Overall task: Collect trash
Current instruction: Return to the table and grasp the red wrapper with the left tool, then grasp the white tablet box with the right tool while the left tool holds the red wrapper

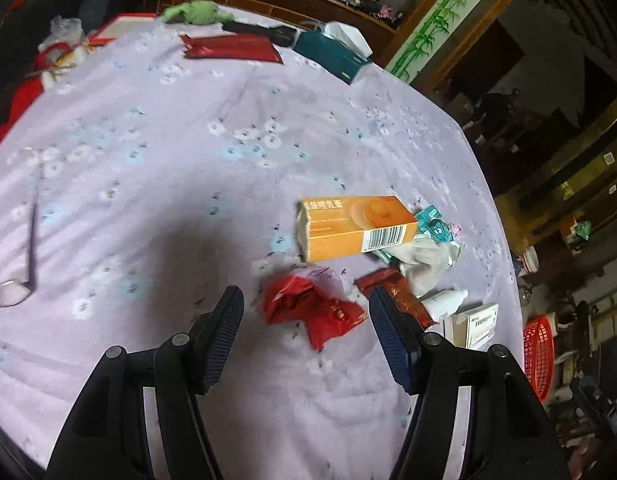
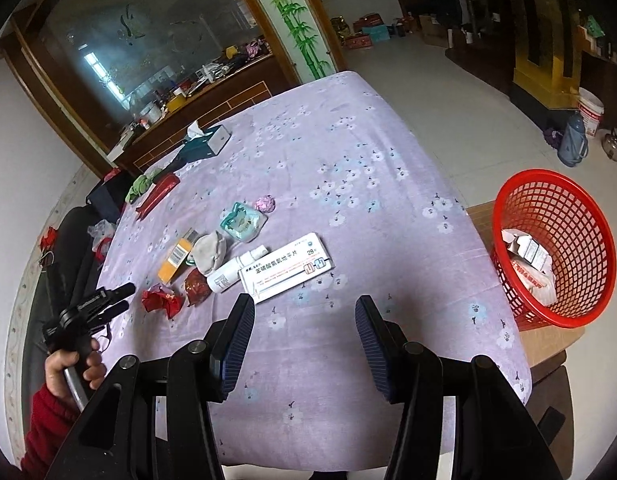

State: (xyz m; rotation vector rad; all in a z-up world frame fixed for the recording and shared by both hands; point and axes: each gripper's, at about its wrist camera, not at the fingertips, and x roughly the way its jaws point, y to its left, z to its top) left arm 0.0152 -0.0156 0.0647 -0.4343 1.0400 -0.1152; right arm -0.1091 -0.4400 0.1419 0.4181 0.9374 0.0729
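A crumpled red wrapper (image 1: 308, 308) lies on the lilac flowered tablecloth (image 1: 168, 140), right between the fingertips of my open left gripper (image 1: 306, 294), which hovers just above it. Beyond it are an orange box (image 1: 352, 226), a dark red packet (image 1: 400, 292), a grey-white wad (image 1: 424, 256), a white bottle (image 1: 444, 300) and a white medicine box (image 1: 478, 324). My right gripper (image 2: 304, 308) is open and empty over the near table edge, just short of the medicine box (image 2: 286, 266). The red mesh basket (image 2: 568, 208) at the right holds some boxes and paper.
Glasses (image 1: 12, 288) lie at the left. A teal tissue box (image 1: 336, 54), a red packet (image 1: 232, 48) and a green cloth (image 1: 192, 12) sit at the far edge. A teal sachet (image 2: 242, 222) and pink foil ball (image 2: 265, 204) lie mid-table. A hand (image 2: 74, 368) holds the left gripper.
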